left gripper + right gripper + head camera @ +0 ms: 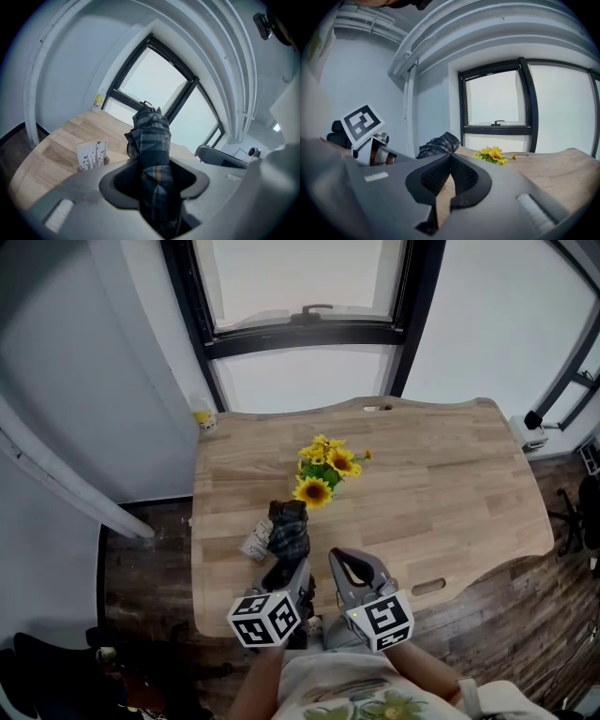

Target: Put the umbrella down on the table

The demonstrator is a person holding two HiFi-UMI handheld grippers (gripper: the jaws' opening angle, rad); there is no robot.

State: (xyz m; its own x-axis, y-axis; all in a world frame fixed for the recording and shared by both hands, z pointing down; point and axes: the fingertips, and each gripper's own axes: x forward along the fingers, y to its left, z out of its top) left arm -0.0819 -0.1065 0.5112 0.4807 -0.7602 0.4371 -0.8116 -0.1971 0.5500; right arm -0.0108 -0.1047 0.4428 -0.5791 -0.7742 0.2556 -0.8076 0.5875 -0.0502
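A folded dark plaid umbrella sticks out forward from my left gripper, which is shut on its lower part. It hangs over the front left of the wooden table; I cannot tell whether it touches the wood. In the left gripper view the umbrella rises between the jaws of the left gripper, pads tight against the fabric. My right gripper hovers just to the right, shut with nothing in it. The right gripper view shows the right gripper with tips together and the umbrella to its left.
A bunch of yellow sunflowers lies mid-table, just beyond the umbrella. A small printed card holder stands left of the umbrella's tip. A small yellow-topped cup sits at the far left corner. A window stands behind the table, with dark floor around it.
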